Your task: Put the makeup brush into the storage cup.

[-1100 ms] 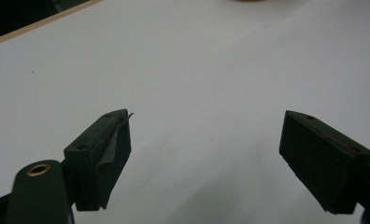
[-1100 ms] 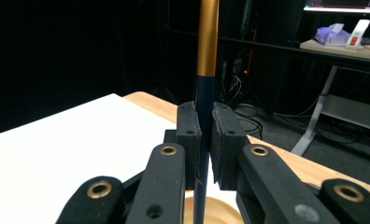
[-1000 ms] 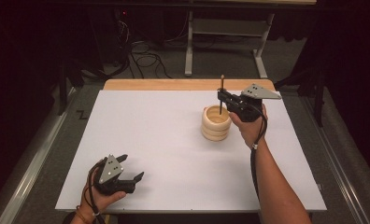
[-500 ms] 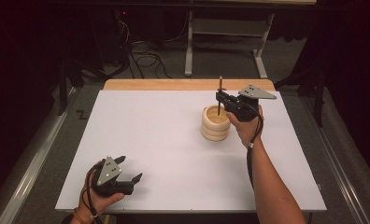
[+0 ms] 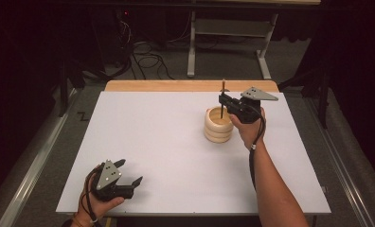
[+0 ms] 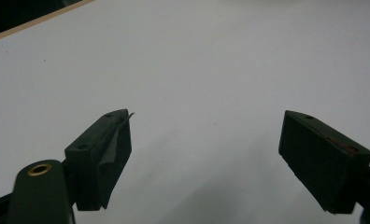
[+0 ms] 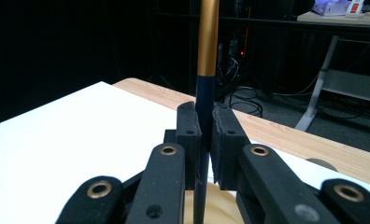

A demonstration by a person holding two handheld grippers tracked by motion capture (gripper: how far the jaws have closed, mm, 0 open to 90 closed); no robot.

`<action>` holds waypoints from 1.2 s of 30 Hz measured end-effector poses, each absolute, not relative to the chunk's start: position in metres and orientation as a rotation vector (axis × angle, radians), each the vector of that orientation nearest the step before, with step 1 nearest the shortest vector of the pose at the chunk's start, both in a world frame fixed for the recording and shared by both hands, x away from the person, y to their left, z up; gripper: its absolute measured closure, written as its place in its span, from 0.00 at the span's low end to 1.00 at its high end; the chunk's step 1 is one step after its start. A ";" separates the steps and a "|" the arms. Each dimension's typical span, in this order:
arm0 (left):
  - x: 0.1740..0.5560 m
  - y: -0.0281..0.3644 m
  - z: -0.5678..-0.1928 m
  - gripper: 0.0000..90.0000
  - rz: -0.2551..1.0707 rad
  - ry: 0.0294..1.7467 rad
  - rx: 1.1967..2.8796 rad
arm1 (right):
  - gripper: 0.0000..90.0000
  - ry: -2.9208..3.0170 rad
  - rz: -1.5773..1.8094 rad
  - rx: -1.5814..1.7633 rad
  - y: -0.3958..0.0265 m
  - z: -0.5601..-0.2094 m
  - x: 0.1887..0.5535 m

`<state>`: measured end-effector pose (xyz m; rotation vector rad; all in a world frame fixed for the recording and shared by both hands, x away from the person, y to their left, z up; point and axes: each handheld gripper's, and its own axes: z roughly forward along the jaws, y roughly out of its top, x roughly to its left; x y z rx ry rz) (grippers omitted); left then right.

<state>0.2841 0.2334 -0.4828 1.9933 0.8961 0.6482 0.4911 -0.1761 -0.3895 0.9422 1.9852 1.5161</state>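
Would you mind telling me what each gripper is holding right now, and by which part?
The right gripper clamps a thin upright stick on its dark lower section, below the gold part. The left gripper holds nothing.

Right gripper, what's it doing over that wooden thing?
A person works two hand-held grippers at a white table. The right gripper is shut on a thin dark stick with a gold upper part, held upright over the opening of a round ribbed wooden holder. The left gripper rests open near the table's front left, holding nothing.
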 end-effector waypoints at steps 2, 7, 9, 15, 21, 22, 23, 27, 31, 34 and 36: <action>0.284 0.233 -0.483 0.20 0.650 0.898 1.989 | 0.94 1.985 1.519 0.956 -0.176 -0.390 0.491; 0.284 0.233 -0.483 0.20 0.644 0.896 1.995 | 0.94 1.986 1.515 0.956 -0.177 -0.392 0.492; 0.284 0.233 -0.483 0.20 0.644 0.896 1.995 | 0.94 1.988 1.507 0.954 -0.177 -0.393 0.492; 0.284 0.233 -0.483 0.20 0.646 0.897 1.995 | 0.94 1.996 1.499 0.967 -0.178 -0.401 0.492; 0.284 0.233 -0.483 0.20 0.647 0.894 1.999 | 0.94 2.017 1.500 0.976 -0.177 -0.407 0.491; 0.284 0.233 -0.483 0.20 0.649 0.894 1.997 | 0.94 2.023 1.490 0.966 -0.176 -0.407 0.491; 0.284 0.233 -0.483 0.20 0.649 0.895 1.994 | 0.94 2.021 1.482 0.968 -0.175 -0.407 0.490; 0.283 0.234 -0.483 0.20 0.647 0.899 1.995 | 0.93 2.031 1.471 0.967 -0.174 -0.409 0.489; 0.283 0.233 -0.483 0.20 0.647 0.897 1.998 | 0.90 2.025 1.457 0.980 -0.177 -0.410 0.489; 0.284 0.234 -0.484 0.20 0.643 0.897 1.998 | 0.85 2.025 1.456 0.977 -0.178 -0.409 0.489; 0.284 0.234 -0.484 0.20 0.643 0.897 2.000 | 0.80 2.025 1.450 0.981 -0.179 -0.409 0.489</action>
